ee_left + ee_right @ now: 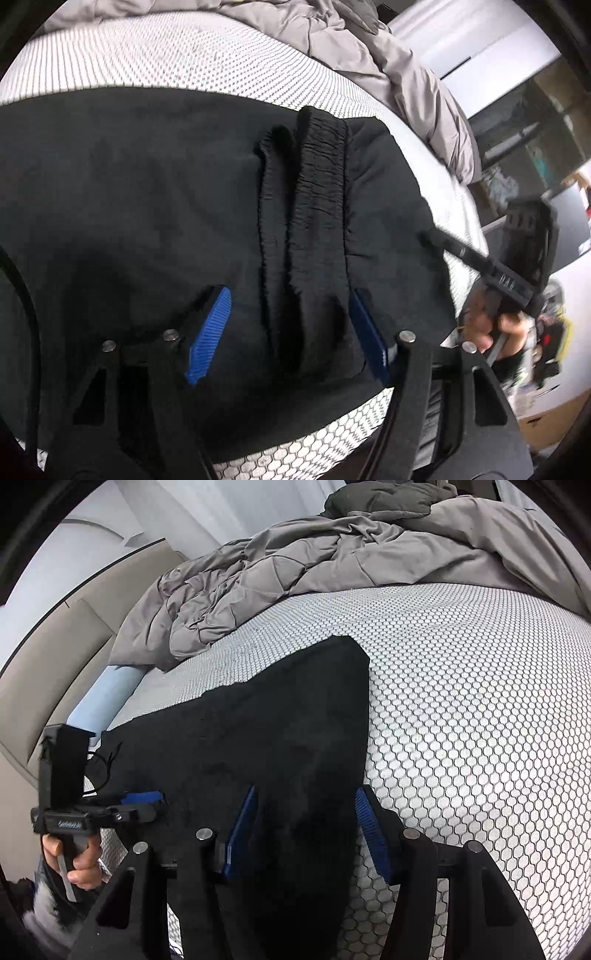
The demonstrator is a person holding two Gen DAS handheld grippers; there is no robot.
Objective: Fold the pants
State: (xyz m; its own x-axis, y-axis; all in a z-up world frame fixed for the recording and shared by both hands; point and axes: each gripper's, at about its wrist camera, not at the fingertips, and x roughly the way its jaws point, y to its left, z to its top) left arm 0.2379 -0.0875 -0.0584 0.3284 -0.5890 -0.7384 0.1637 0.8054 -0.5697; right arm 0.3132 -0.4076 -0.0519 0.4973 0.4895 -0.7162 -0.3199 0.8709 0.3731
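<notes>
Honeycomb-patterned mattress carries matte black pants, ribbed waistband.

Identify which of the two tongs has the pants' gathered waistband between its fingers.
The left tongs: the ribbed elastic waistband runs between its blue pads. The right tongs straddle only plain black cloth.

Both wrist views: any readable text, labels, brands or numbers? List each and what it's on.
No text reads cleanly in either view.
Left gripper body, right wrist view: pale embossed marking, too blurred to read.
Right gripper body, left wrist view: small pale marking, too blurred to read.
Black pants, mattress, grey comforter: no print or label visible.
</notes>
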